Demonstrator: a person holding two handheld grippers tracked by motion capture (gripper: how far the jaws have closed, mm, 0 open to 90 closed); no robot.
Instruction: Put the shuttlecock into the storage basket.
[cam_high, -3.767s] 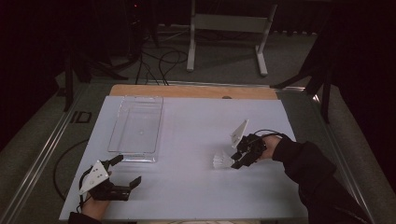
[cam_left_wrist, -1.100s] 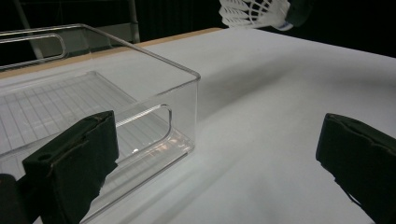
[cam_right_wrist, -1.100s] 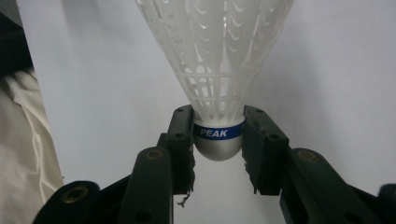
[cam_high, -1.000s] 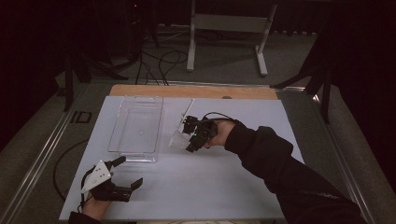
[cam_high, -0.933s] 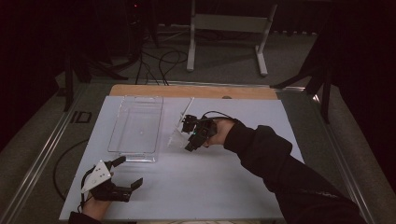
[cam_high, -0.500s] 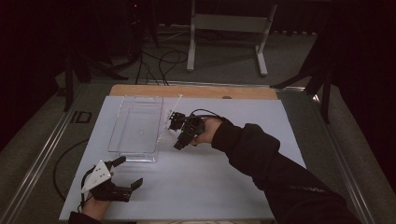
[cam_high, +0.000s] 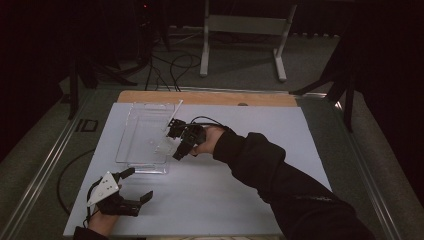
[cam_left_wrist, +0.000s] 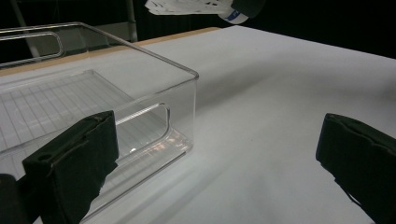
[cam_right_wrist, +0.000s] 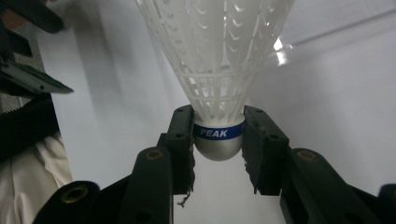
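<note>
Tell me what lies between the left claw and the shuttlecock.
In the high view, the near end of the clear bin and bare white table separate the left claw from the shuttlecock.

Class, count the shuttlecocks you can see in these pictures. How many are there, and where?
1. The shuttlecock is clamped by its cork in the right gripper, above the clear bin.

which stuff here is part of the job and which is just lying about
In the job:
- shuttlecock, clamped by its cork base
- right tongs, shut on it
- clear plastic bin, beside the shuttlecock

Just lying about:
- left tongs, open, resting on the table
- white table mat
- metal stand and cables on the floor behind
</note>
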